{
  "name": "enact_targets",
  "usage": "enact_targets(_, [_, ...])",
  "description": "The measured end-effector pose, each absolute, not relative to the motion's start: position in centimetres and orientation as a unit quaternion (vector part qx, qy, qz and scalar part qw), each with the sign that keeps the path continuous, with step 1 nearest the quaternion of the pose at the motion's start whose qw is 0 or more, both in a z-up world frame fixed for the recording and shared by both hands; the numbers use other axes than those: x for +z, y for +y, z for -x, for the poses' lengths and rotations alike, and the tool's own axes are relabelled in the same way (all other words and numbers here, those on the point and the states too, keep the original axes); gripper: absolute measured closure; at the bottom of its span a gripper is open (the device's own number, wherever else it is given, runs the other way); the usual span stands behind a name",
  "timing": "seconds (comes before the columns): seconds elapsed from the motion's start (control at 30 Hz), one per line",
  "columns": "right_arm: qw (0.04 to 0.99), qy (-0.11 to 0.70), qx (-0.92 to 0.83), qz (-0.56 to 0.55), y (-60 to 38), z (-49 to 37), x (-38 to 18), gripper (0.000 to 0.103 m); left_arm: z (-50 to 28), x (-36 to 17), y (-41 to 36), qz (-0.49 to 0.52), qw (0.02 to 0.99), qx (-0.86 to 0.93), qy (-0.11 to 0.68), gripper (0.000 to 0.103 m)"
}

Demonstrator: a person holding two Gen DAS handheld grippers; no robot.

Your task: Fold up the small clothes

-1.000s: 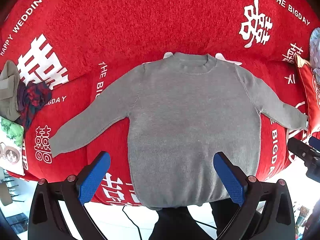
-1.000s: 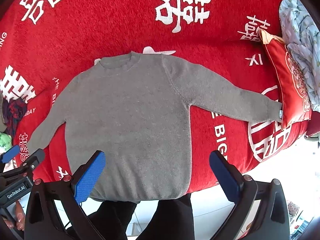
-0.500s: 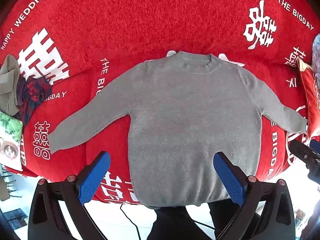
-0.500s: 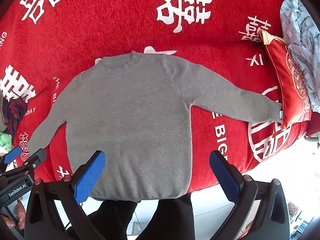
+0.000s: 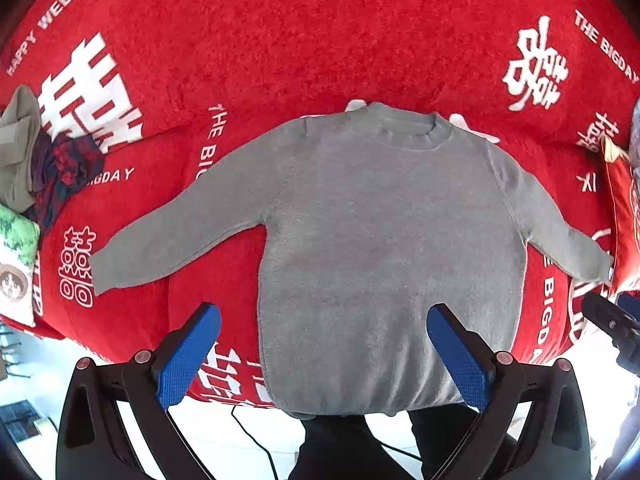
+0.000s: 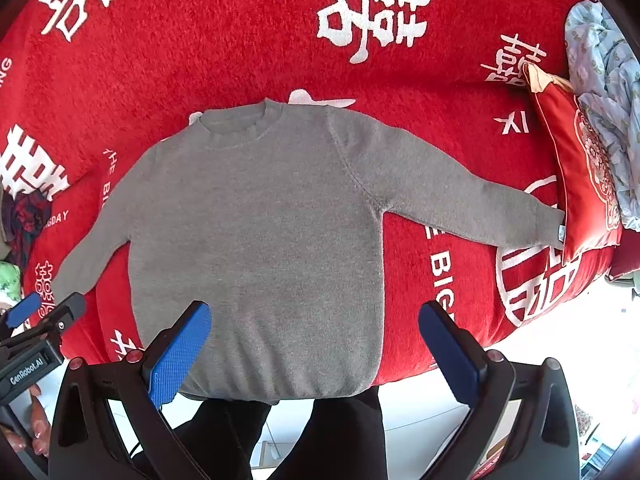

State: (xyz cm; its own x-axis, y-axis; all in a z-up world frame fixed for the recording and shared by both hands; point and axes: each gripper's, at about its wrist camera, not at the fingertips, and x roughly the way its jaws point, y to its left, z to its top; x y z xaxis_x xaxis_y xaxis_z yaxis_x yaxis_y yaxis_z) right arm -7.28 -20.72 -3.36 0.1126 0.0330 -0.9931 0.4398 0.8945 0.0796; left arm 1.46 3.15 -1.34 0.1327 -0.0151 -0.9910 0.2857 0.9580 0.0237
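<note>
**Grey sweater spread flat, both grippers above its hem**

A grey knit sweater (image 5: 384, 240) lies face up on a red blanket (image 5: 280, 40) printed with white characters, both sleeves spread outward and the collar at the far end. Its hem hangs just over the blanket's near edge. The left gripper (image 5: 324, 352) hovers over the sweater's lower left part, jaws wide apart and holding nothing. The right gripper (image 6: 316, 344) hovers over the lower right part, jaws likewise apart and empty. Left of the sweater, well apart from it, sits a heap of dark plaid and olive clothes (image 5: 48, 160). The right cuff touches a red cushion (image 6: 588, 184).
</note>
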Motion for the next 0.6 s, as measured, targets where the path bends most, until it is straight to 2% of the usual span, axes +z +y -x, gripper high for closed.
enact_targets(0.3, [0.714,0.672,-0.125,-0.154,-18.2,7.5,-5.2,0.000,-2.5,-7.0,10.4,-0.032,0.721,-0.043,0.691,0.000])
enact_targets(0.6, [0.709,0.696,-0.058,-0.102,-10.6,6.6,-9.5,0.000,-4.7,-16.1,23.1,0.119,0.707,0.051,0.695,0.000])
